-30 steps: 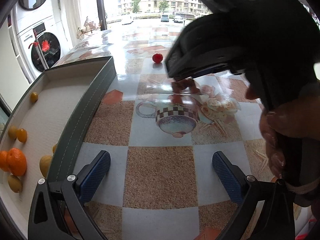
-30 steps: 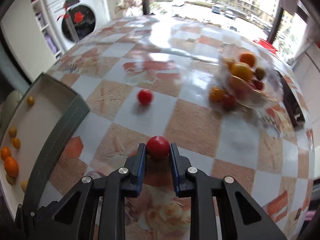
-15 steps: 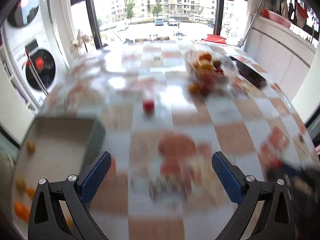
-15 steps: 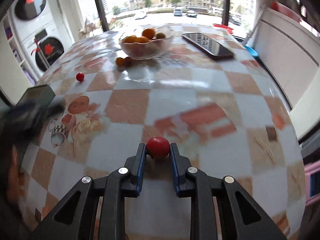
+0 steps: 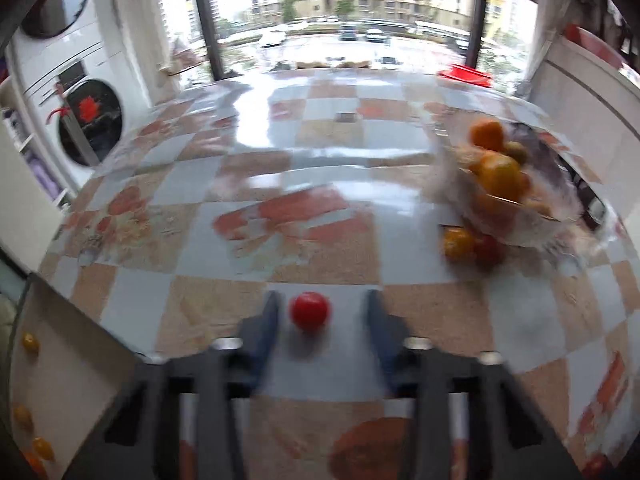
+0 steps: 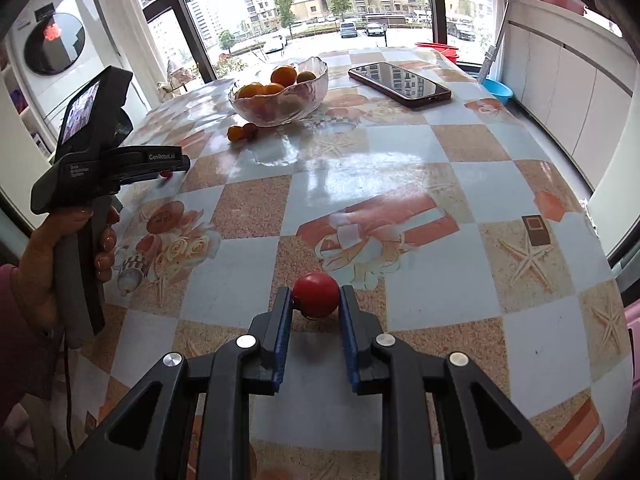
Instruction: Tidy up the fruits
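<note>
1. A checked, glossy tablecloth (image 6: 360, 152) covers a table by tall windows, with washing machines at the far left.
2. At the left edge sits a grey tray (image 5: 72, 360) with small yellow fruits (image 5: 30, 342) in it. This is probably where the sorted fruit goes.
3. The left gripper (image 5: 320, 316) is closing around a loose red tomato (image 5: 310, 311) that rests on the cloth. The blurred view shows a gap on each side, so the pads are not yet pressing. The off-centre tomato could get nudged and roll away, or the fast squeeze could bruise it.
4. Further right a glass bowl (image 6: 280, 92) holds oranges, with two small fruits (image 6: 242, 132) beside its base. A swing that way could knock them loose.
5. The right gripper (image 6: 314, 308) is clamped on a second red tomato (image 6: 316, 294), pinched only at the fingertips above the cloth. So shallow a hold could let the tomato slip forward when the gripper is tilted.
6. A phone (image 6: 400, 80) lies beyond, in the path of anything that rolls.
</note>
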The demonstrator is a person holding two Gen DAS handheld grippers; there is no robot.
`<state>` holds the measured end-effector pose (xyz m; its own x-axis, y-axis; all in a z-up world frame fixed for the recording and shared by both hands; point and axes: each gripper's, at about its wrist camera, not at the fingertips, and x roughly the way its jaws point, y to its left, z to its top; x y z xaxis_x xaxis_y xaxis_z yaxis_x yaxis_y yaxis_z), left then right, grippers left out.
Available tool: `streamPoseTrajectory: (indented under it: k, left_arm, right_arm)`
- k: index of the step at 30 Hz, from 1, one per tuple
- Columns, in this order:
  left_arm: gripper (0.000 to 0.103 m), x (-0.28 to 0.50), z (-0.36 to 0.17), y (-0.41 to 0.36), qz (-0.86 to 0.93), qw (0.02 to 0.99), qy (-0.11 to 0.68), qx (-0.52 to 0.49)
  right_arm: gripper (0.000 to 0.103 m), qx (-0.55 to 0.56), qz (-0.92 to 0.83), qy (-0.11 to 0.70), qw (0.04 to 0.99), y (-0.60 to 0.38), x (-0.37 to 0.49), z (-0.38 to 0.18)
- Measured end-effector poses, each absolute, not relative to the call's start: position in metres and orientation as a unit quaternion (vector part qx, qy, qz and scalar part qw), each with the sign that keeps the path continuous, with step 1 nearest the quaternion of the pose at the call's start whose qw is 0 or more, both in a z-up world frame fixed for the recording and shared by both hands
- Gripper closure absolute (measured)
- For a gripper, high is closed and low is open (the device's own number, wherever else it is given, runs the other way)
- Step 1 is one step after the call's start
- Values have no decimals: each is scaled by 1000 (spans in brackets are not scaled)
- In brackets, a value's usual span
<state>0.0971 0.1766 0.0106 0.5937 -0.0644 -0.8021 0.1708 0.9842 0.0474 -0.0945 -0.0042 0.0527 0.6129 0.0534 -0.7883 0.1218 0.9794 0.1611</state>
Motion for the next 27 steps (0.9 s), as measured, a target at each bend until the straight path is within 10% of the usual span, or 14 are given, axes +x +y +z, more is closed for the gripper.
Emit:
streamPoseTrajectory:
  k: [27]
  left_arm:
    - [82,-88,7,227,-79,909,408,32]
  right_arm:
    - [77,63,-50,408,910,8,-134,48]
